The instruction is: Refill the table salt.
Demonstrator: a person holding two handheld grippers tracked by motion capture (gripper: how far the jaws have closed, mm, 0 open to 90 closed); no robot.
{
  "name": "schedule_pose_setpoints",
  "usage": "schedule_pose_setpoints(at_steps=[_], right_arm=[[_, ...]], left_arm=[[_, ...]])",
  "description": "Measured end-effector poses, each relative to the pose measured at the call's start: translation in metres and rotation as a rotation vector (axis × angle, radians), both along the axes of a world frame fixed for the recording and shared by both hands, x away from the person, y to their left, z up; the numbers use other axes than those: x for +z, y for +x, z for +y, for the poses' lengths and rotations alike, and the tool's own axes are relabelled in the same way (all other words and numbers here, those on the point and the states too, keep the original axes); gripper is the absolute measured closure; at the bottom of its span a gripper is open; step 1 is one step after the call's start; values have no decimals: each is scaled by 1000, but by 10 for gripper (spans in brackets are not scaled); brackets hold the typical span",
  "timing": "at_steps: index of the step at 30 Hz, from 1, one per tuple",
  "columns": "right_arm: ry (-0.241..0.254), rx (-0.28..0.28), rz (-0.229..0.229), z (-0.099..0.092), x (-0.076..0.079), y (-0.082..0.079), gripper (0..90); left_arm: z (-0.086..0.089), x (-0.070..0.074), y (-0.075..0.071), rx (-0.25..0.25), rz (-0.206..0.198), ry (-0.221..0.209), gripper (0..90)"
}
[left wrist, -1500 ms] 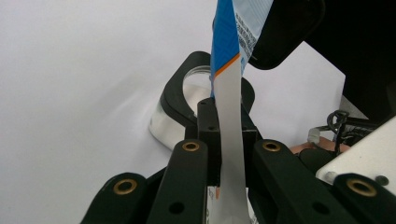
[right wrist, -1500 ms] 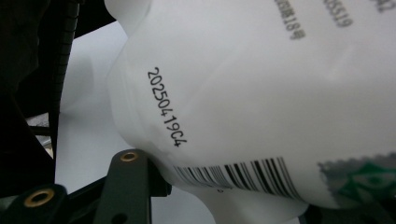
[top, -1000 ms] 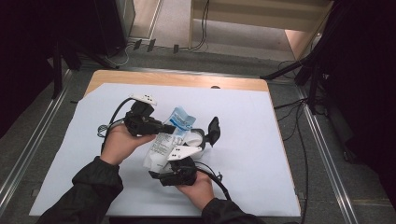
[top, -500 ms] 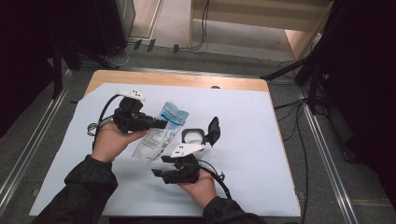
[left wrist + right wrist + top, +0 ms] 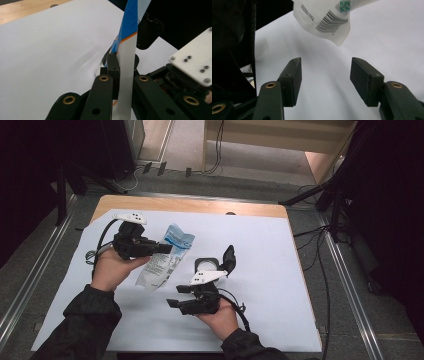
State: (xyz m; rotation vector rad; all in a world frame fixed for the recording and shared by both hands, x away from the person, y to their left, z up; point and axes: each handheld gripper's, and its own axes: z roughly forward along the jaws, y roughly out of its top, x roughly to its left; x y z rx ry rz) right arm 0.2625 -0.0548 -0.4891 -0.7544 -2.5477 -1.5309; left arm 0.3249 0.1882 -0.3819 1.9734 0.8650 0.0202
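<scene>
Right tongs (image 5: 175,296), nearest the person: jaws stand about half open, nothing between them. In the right gripper view the two pads have bare white sheet between, and the bottom corner of the pouch (image 5: 329,17), barcode side showing, hangs above and beyond the tips, apart from them.

Left tongs (image 5: 162,249), a little farther up and to the left: clamped tight on the pouch (image 5: 165,260). The left gripper view shows the pouch's thin edge (image 5: 126,72) pinched between the jaws, blue printed top rising out of frame. The pouch is held by its upper part, lifted off the white sheet (image 5: 280,270); its lower end droops toward the sheet, whether touching I cannot tell.

Beyond the right hand, a small black case (image 5: 215,265) with its lid open lies on the sheet. Bare wooden bench (image 5: 200,206) edge at the far side.

Judgement on progress: pickup done, pouch secured in one grip. A second grip by the right tongs on the lower corner looks like the step left; opening or placing the pouch is not started.
</scene>
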Motion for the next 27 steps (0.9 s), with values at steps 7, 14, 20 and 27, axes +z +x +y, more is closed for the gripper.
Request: schedule_pose_setpoints(at_steps=[7, 14, 20, 27], right_arm=[[11, 4, 0, -14, 9, 1, 443], [-12, 7, 7, -30, 11, 1, 442], [-21, 9, 1, -38, 12, 2, 439], [-17, -3, -1, -48, 15, 5, 435]], left_arm=[[8, -1, 3, 26, -7, 10, 896], [13, -3, 6, 44, -3, 15, 894], [16, -5, 7, 53, -2, 14, 894], [23, -6, 9, 72, -3, 9, 893]])
